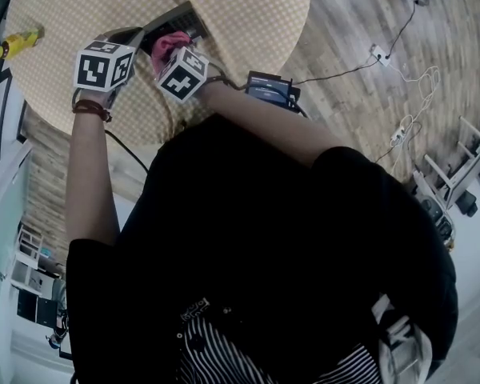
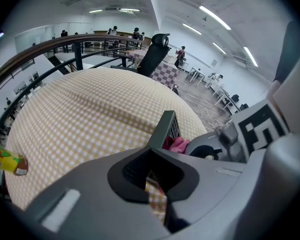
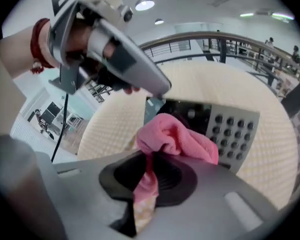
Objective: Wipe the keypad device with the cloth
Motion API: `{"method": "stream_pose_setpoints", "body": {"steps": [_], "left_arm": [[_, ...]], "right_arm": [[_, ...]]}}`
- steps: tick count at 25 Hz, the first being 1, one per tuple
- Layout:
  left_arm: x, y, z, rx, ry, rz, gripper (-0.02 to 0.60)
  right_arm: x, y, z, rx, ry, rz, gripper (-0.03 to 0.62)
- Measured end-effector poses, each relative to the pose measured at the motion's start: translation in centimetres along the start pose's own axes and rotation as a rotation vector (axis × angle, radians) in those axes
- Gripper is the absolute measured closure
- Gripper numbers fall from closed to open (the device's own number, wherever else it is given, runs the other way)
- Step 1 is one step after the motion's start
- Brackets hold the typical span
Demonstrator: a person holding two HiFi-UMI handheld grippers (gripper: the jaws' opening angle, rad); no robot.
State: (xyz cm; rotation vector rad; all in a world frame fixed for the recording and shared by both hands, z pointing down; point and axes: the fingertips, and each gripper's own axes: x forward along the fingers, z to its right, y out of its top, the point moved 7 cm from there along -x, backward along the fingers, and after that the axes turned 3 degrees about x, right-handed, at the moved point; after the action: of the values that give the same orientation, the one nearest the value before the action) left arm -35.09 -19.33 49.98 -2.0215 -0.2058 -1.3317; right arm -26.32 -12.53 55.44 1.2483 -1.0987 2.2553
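Observation:
The keypad device (image 3: pixel 231 131) is a dark panel with grey round buttons, tilted up off the checkered round table (image 1: pixel 240 14). My left gripper (image 3: pixel 157 93) is shut on its left edge; in the left gripper view the device (image 2: pixel 166 126) stands edge-on just past the jaws. My right gripper (image 3: pixel 157 156) is shut on a pink cloth (image 3: pixel 176 137), which is bunched against the device's face over its dark screen part. In the head view both grippers sit side by side at the device (image 1: pixel 176 19), with the cloth (image 1: pixel 170 45) between them.
A yellow bottle (image 1: pixel 16 42) lies at the table's left edge. A small black unit with a blue screen (image 1: pixel 270 89) sits by the near table edge. Cables and power strips (image 1: pixel 400 134) trail over the wood floor to the right. A railing (image 2: pixel 65 46) curves behind the table.

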Motion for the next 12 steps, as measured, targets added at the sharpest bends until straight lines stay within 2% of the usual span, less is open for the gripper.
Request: {"method": "stream_pose_setpoints", "body": {"steps": [3, 6, 12], "left_arm": [[0.1, -0.1, -0.1, -0.004, -0.001, 0.002, 0.581], [0.1, -0.1, -0.3, -0.013, -0.002, 0.006, 0.581], [0.1, -0.5, -1.1, -0.022, 0.006, 0.015, 0.581]], "right_arm": [[-1.4, 3.5, -0.1, -0.002, -0.007, 0.098, 0.548], [-1.5, 4.1, 0.1, 0.023, 0.015, 0.133, 0.548], [1.3, 0.2, 0.1, 0.035, 0.032, 0.03, 0.548]]}}
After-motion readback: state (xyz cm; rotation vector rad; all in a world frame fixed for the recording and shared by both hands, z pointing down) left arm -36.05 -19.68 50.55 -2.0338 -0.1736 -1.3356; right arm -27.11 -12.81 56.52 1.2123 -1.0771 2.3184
